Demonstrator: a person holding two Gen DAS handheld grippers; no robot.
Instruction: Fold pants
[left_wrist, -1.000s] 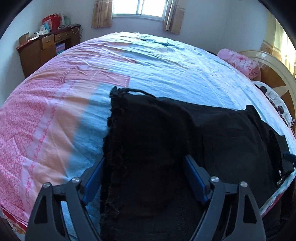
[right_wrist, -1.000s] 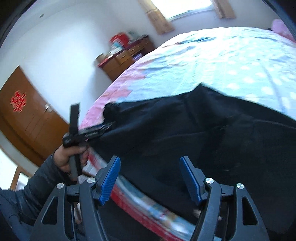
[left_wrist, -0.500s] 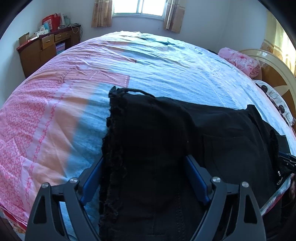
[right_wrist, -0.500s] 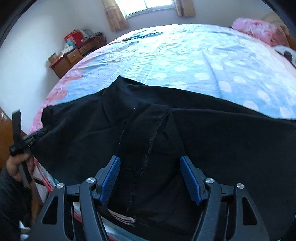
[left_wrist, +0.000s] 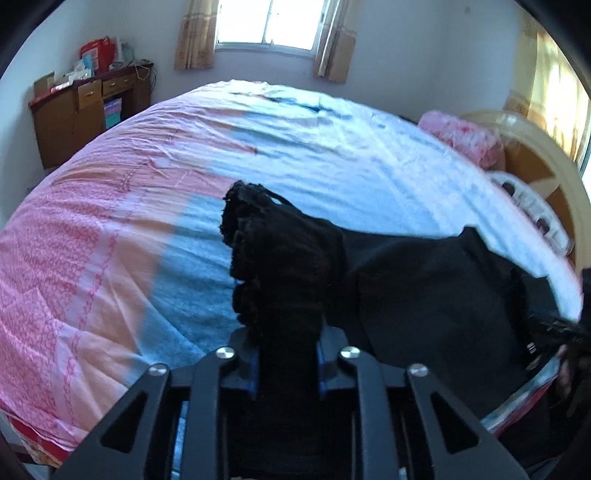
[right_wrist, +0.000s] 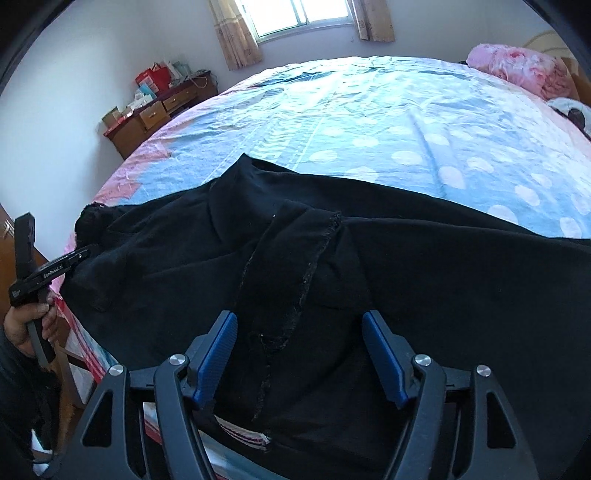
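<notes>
Black pants (right_wrist: 388, 266) lie spread along the near edge of the bed (right_wrist: 369, 122). In the left wrist view my left gripper (left_wrist: 286, 363) is shut on the frayed leg-hem end of the pants (left_wrist: 280, 280), which bunches up between the jaws. The same left gripper shows at the far left of the right wrist view (right_wrist: 79, 254), gripping the hem corner. My right gripper (right_wrist: 299, 350) is open, its blue pads either side of a seam at the waist end, just above the fabric.
The bed carries a pink and blue sheet (left_wrist: 110, 236). A pink pillow (left_wrist: 469, 136) and a wooden headboard (left_wrist: 546, 173) are at the right. A wooden cabinet (left_wrist: 77, 114) stands against the far wall left of the window (left_wrist: 273, 22).
My left gripper has closed on the leg hem, bunching the cloth. My right gripper swung over the waist end of the pants and stays open.
</notes>
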